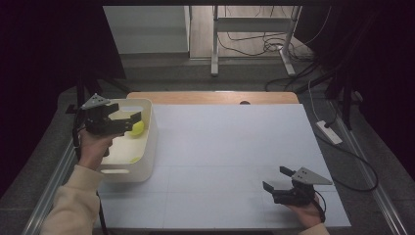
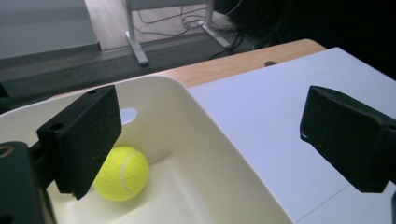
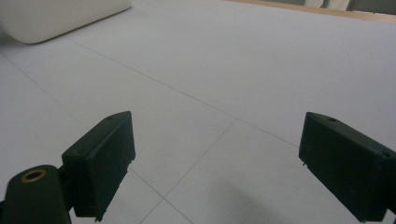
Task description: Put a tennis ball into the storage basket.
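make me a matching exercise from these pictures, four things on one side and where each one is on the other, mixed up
Things:
1. ball
2. bin
3. left claw
4. right claw

Places:
A. open, low over the bare mat near the table's right front corner
B. on the table's left side, on the white mat
C. lying on the bin's floor
D. open, above the bin

Pairs: 1-C, 2-B, 3-D, 4-A
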Tool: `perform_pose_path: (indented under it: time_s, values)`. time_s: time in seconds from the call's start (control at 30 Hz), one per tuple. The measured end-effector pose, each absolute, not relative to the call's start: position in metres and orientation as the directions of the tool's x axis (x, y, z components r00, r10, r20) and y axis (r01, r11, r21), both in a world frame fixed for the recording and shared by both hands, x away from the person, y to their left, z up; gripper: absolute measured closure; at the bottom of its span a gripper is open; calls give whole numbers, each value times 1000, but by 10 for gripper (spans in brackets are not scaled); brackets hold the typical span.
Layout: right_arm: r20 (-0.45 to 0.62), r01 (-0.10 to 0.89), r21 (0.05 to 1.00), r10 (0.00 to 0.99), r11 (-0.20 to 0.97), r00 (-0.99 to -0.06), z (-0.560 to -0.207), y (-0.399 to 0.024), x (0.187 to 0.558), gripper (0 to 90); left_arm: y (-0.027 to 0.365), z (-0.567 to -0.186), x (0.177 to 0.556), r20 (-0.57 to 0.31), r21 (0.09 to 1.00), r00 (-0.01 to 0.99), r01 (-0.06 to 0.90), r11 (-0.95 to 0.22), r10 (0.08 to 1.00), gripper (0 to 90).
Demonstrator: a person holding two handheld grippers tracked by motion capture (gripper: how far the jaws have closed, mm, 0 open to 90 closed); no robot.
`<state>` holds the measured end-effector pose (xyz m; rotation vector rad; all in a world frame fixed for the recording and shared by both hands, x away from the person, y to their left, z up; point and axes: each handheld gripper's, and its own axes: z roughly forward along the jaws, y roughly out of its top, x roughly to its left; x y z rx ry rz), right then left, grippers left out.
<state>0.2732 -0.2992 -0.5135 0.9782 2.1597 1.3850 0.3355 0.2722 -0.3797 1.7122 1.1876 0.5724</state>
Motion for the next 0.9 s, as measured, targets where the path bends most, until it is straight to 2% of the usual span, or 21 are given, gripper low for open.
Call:
perform_pose_path:
  time_s: [0.47,0.9]
  values:
    - [42,344,901,734,265,-678,-512,-301,268,105,247,-380,318,-115,909,533,398,-128,838,70]
    - [39,343,901,738,265,-674,-513,-302,268,105,233,-383,308,-110,915,586,375,-148,803,70]
